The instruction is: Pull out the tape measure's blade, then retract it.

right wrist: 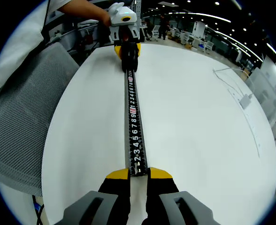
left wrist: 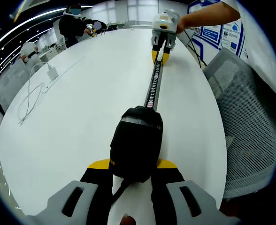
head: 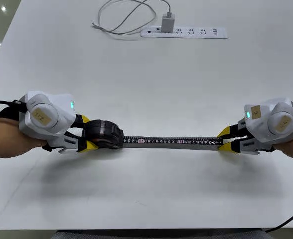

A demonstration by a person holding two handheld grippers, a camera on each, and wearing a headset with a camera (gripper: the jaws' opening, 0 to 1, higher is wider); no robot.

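The tape measure (head: 105,134) is clamped by its black case between the yellow-tipped jaws of the left gripper (head: 88,133), and the rear of the case is hidden by them. The blade (head: 171,141) is drawn out to the right across the near part of the white table (head: 151,79). Its tip is pinched by the right gripper (head: 225,140), whose jaws cover the end hook. At the far edge a power strip (head: 184,32) is seen.

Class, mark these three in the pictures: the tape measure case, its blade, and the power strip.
tape measure case (head: 104,134): head view, middle of the black housing.
blade (right wrist: 134,124): right gripper view, numbered face, mid-length.
power strip (head: 196,32): head view, white top face between sockets.
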